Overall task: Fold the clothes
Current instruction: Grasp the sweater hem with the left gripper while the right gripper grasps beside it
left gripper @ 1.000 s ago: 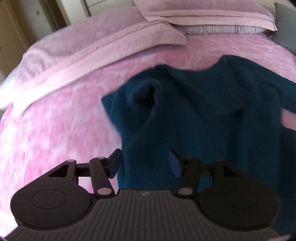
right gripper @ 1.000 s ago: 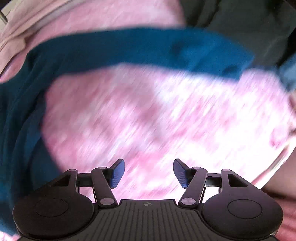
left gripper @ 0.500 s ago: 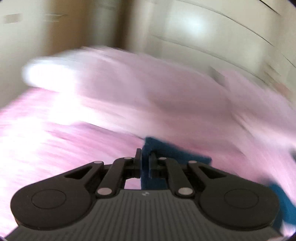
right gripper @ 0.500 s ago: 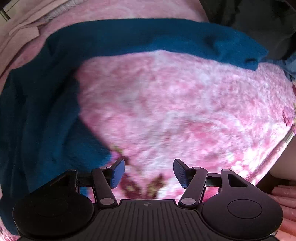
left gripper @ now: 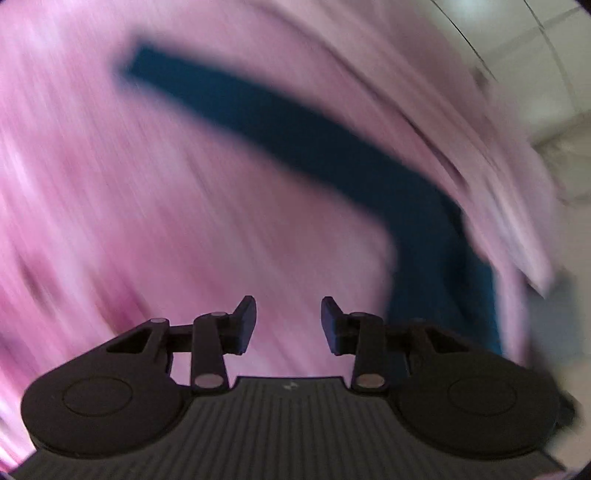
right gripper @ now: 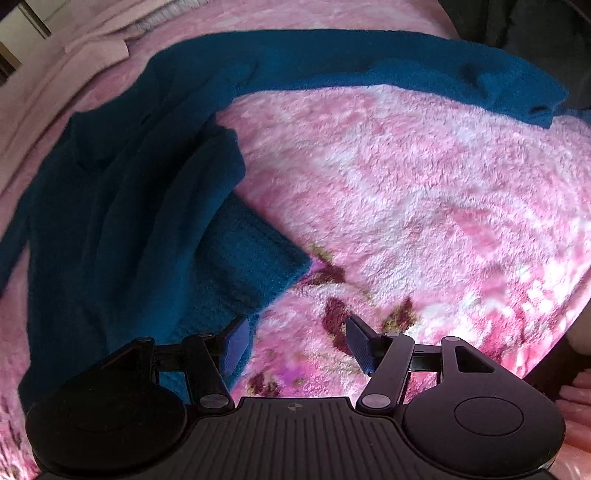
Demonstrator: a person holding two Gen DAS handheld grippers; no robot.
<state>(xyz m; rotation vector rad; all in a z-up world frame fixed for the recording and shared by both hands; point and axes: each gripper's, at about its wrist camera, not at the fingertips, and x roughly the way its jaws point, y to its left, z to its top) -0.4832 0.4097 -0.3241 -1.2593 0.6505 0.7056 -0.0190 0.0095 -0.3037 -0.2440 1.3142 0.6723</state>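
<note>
A dark teal knit sweater (right gripper: 122,206) lies on the pink fleece blanket (right gripper: 424,206). In the right wrist view its body fills the left side, one sleeve (right gripper: 388,66) stretches across the top to the right, and a ribbed corner (right gripper: 258,254) lies just ahead of my right gripper (right gripper: 297,345), which is open and empty above the blanket. The left wrist view is motion-blurred: a stretched sleeve (left gripper: 280,125) runs from upper left to the sweater (left gripper: 436,258) at right. My left gripper (left gripper: 289,323) is open, holding nothing, over bare blanket.
Pale pink pillows or bedding (right gripper: 92,48) lie beyond the sweater at the upper left. A dark garment (right gripper: 524,22) sits at the top right. The bed's edge (right gripper: 554,350) runs down the right side. A light wall or wardrobe (left gripper: 535,74) shows in the left wrist view.
My left gripper, shut on the sleeve half a second ago, has opened and let it go; the sleeve now lies stretched out. The right gripper has drawn nearer the sweater's ribbed corner, still open.
</note>
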